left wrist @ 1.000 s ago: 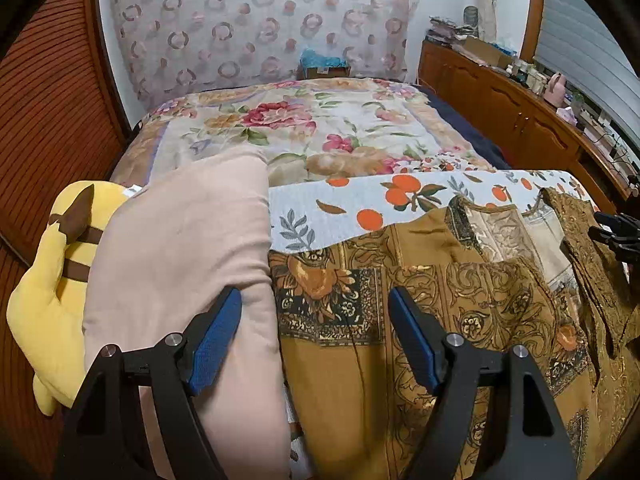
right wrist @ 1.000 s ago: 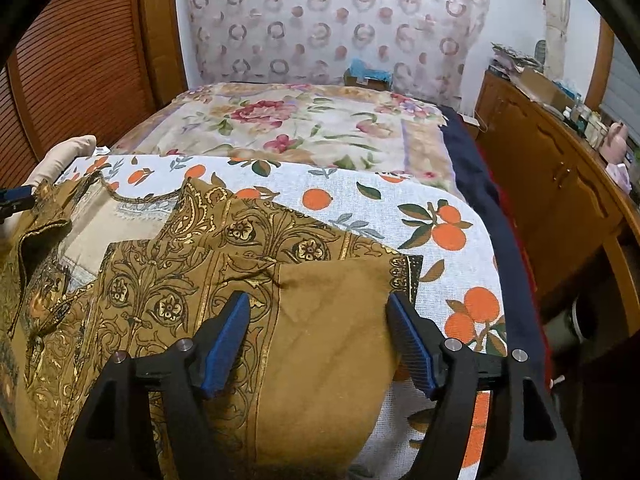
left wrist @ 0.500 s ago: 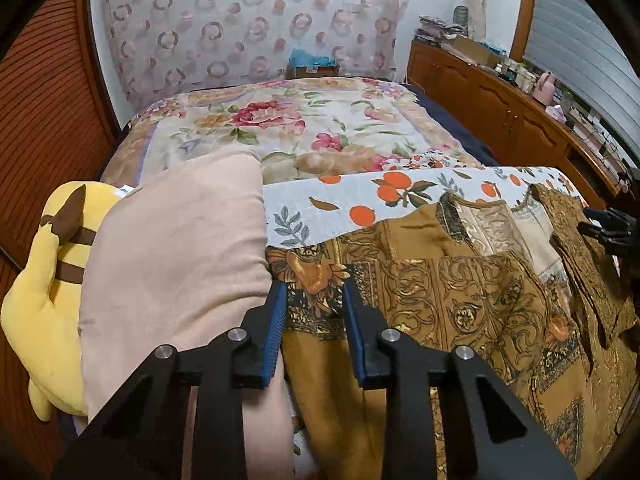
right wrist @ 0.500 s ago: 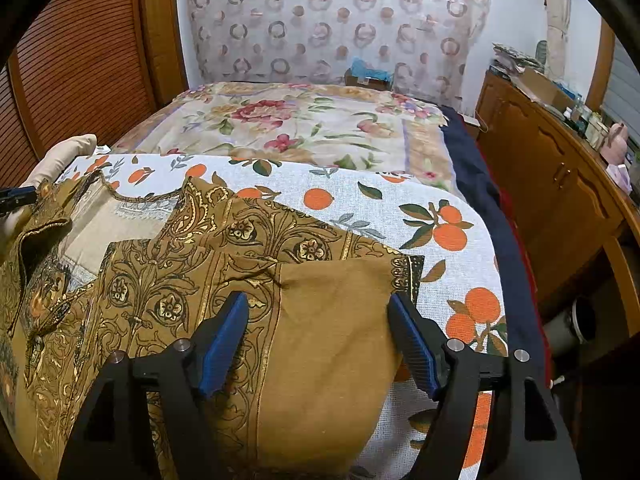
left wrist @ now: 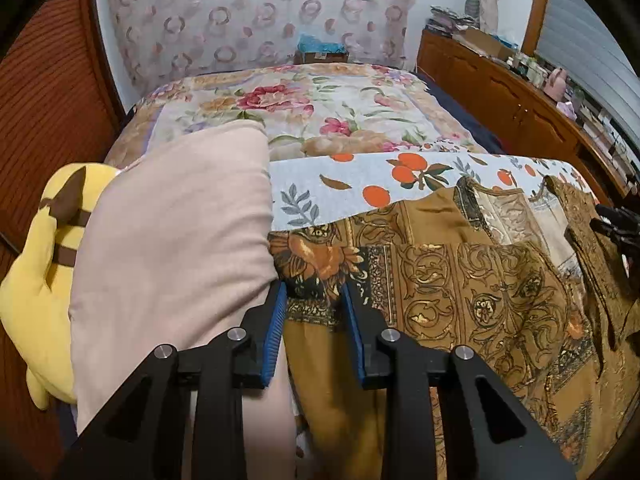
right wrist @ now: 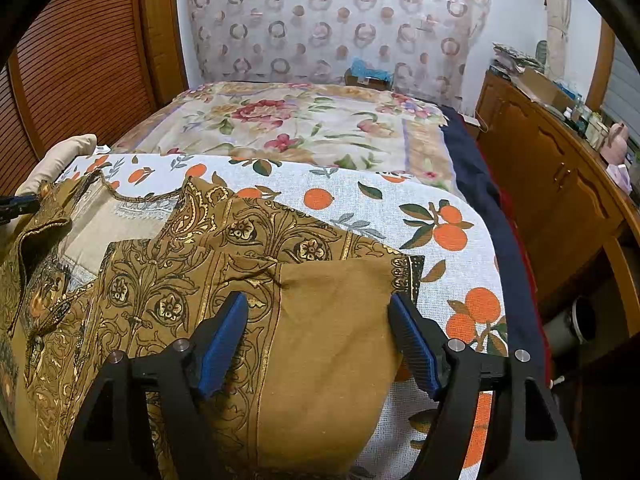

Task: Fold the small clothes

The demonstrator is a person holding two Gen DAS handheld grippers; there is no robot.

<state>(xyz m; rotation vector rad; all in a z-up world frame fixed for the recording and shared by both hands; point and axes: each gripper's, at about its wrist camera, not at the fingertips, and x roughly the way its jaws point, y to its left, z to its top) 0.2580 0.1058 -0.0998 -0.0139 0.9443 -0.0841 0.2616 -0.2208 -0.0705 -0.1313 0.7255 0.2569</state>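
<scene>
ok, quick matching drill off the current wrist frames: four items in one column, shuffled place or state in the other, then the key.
Items
1. left gripper
2. right gripper
3. yellow plush toy
4. pink pillow

States
A. jaws wide apart over the plain brown sleeve end
B. at the far left edge, beyond the pillow
C. jaws narrowed around the brown patterned garment edge
D. lying directly left of the garment

Pairs: 1-C, 2-A, 3-B, 4-D
</scene>
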